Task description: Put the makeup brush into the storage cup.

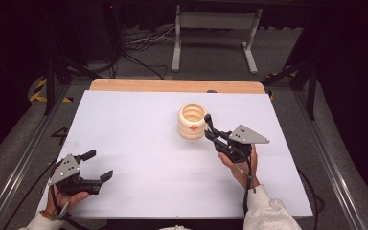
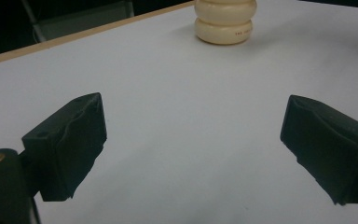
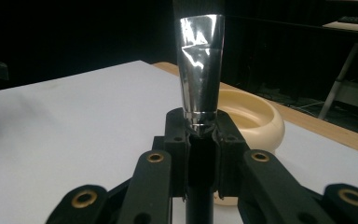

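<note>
Brush (image 3: 200,70) clamped in right hand-held gripper (image 3: 200,128)

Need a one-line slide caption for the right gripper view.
Right gripper shut on a brush by its shiny metal ferrule, bristles up, beside the cream ribbed holder on the white table.

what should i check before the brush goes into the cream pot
1. Brush clamped in right gripper: ok, jaws shut on its handle.
2. Pot upright, mouth open: ok.
3. Brush tip above the pot's mouth: not ok, it sits beside the rim.
4. Left gripper clear of the pot: ok, jaws open, holding nothing, far off near the table's front corner.
5. Pot contents: cannot tell.
</note>
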`<state>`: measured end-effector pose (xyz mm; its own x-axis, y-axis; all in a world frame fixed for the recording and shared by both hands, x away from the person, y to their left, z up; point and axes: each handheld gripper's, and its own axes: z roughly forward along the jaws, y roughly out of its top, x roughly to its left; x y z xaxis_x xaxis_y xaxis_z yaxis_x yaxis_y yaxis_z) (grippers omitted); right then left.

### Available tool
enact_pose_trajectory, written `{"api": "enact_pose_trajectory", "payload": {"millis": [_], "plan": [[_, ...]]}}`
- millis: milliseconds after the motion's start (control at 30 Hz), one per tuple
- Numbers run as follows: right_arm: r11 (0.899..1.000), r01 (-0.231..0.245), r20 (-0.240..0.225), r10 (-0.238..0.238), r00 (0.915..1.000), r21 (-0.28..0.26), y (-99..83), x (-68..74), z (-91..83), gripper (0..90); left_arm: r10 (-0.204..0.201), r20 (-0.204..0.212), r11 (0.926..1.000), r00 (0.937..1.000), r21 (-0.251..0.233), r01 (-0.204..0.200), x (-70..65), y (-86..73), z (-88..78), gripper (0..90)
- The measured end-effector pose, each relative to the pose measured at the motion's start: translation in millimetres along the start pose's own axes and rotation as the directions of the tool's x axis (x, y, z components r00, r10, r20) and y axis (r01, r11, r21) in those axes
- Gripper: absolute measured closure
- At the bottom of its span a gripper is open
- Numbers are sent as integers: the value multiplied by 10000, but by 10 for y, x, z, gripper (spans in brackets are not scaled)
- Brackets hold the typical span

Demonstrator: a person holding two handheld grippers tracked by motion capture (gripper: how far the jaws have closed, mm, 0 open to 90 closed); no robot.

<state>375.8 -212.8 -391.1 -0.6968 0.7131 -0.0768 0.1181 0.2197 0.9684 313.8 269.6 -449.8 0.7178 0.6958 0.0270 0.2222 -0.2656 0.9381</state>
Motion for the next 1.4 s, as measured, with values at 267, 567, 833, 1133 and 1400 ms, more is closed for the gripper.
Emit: {"api": "enact_pose_trajectory", "payload": {"millis": [267,567,833,1133,1400], "plan": [[9996,-128,-48,127,9999,-254,16,-55,101,794,110,118,9999,9999,-60,-110,0,-3,5,77],[9936,-694,-273,672,9974,-887,141,-118,233,794,352,54,9994,9994,-5,-352,11,-9,10,91],[9878,-932,-336,897,9954,-1251,247,-141,401,794,295,96,9995,9995,-96,-294,20,-4,20,90],[9850,-942,-298,909,9954,-1446,324,-202,492,794,339,299,9994,9990,-103,-336,1,11,53,90],[9816,-1055,-331,1015,9943,-1589,362,-248,626,794,283,371,9994,9989,-228,-274,0,12,52,91]]}}
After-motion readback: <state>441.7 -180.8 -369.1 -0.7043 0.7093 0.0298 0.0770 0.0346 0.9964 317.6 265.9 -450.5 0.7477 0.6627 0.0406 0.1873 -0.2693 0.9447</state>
